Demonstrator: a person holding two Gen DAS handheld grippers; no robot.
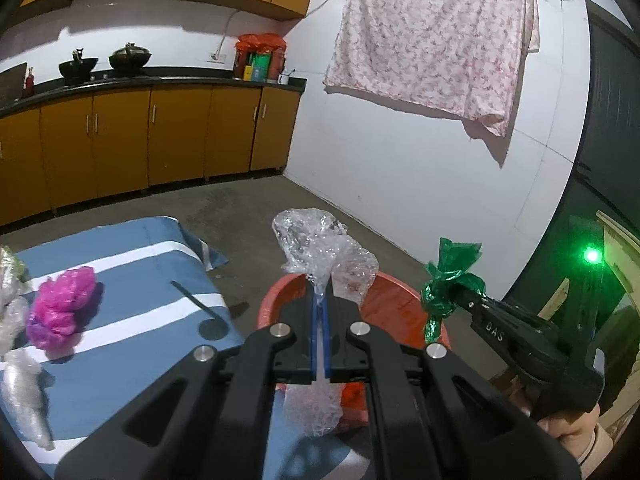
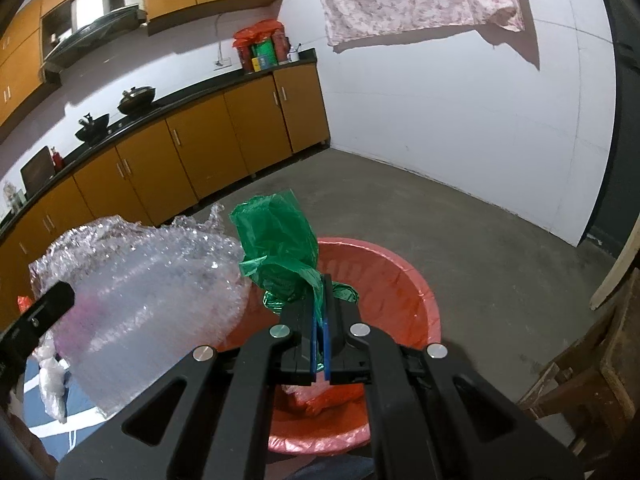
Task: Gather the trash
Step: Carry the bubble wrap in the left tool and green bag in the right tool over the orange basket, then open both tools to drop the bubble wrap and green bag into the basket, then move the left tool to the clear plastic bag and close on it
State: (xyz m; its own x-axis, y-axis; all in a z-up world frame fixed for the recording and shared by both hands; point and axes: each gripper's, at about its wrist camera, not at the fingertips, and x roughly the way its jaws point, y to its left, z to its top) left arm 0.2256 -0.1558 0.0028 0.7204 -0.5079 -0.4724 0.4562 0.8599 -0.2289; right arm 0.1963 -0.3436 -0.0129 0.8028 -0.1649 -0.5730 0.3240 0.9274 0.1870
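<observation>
Your left gripper (image 1: 320, 300) is clamped tight on a crumpled wad of clear bubble wrap (image 1: 320, 248), which sticks up past the blue pads and also hangs below them. In that left wrist view it sits over the near rim of the red basin (image 1: 396, 304) lined with a red bag. Your right gripper (image 2: 322, 300) is pinched shut on a scrunched green plastic bag (image 2: 276, 240), held above the same basin (image 2: 400, 280); from the left camera you see it at about 3 o'clock, green plastic (image 1: 448, 284) bunched at its tip, your hand (image 1: 576, 436) on the grip below.

At about 9 o'clock of the left gripper lies the blue and white striped cloth (image 1: 132, 280) covering the table, with a pink plastic wad (image 1: 60, 308) and more clear plastic (image 1: 24, 400) still on it.

Farther off is the grey concrete floor (image 1: 248, 204), then the orange cabinets (image 1: 120, 140) under a dark countertop with two black woks (image 1: 104, 62). At 1 o'clock a pink floral sheet (image 1: 436, 36) hangs on the white wall
</observation>
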